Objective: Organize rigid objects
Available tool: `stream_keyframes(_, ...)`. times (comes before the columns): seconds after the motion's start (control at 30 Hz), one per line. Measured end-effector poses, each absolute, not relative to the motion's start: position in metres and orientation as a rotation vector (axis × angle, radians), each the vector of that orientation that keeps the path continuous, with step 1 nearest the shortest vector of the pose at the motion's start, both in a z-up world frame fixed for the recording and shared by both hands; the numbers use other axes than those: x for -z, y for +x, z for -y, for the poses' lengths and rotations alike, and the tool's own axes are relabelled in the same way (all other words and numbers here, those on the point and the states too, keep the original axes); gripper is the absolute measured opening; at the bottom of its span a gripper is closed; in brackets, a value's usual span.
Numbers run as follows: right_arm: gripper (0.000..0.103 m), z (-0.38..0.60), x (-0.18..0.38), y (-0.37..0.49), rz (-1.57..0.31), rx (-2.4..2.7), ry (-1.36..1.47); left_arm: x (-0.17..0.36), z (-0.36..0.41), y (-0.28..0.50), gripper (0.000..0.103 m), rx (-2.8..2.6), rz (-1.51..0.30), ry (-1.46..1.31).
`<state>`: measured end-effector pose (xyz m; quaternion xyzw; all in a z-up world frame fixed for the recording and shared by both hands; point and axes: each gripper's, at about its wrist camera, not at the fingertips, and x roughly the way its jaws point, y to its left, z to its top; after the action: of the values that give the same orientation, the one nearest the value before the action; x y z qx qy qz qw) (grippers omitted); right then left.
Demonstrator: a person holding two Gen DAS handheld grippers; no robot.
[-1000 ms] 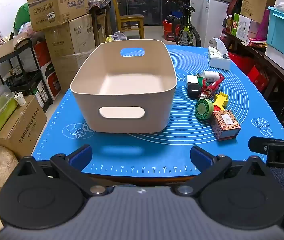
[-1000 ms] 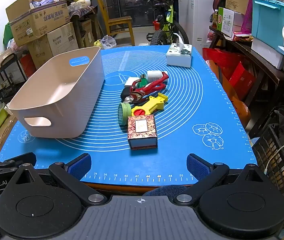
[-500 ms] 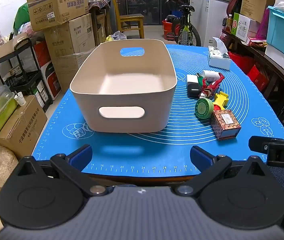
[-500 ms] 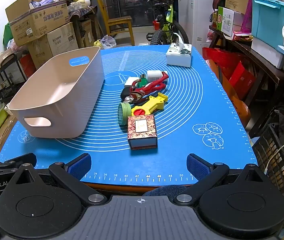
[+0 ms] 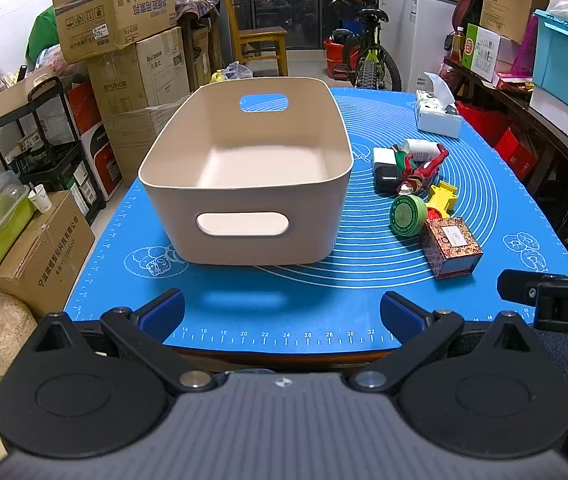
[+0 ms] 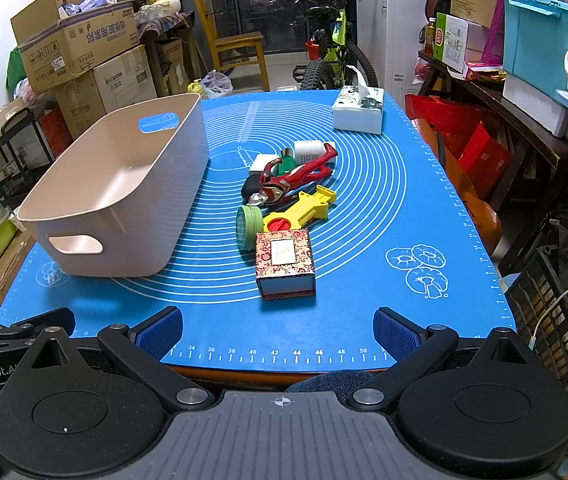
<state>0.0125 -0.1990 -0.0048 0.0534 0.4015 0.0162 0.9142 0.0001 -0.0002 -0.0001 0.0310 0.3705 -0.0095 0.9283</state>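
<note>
An empty beige bin (image 5: 243, 168) (image 6: 123, 188) with handle cut-outs stands on the left of the blue mat (image 5: 324, 304) (image 6: 384, 208). To its right lies a cluster: a patterned red box (image 5: 450, 246) (image 6: 285, 260), a green round tin (image 5: 406, 215) (image 6: 248, 226), a yellow toy (image 6: 308, 208), a red figure (image 6: 296, 180), a dark case (image 5: 387, 178), a white bottle (image 6: 310, 148). My left gripper (image 5: 281, 312) is open at the mat's near edge, in front of the bin. My right gripper (image 6: 277, 326) is open too, nearest the patterned box. Neither holds anything.
A tissue box (image 6: 358, 112) sits at the mat's far right. Stacked cardboard boxes (image 5: 123, 40) and a black shelf stand to the left. A chair and a bicycle (image 6: 332, 52) are beyond the table, a cluttered bench (image 6: 524, 92) to the right.
</note>
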Motion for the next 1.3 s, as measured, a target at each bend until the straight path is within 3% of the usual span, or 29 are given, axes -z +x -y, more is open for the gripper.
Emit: stream_keyframes(1.3,0.1,0.2009,0.0056,0.0136,-0.828,-0.033,0.109,0.0005,-0.0003,0.0003,0.103,0.017,-0.765,0.066)
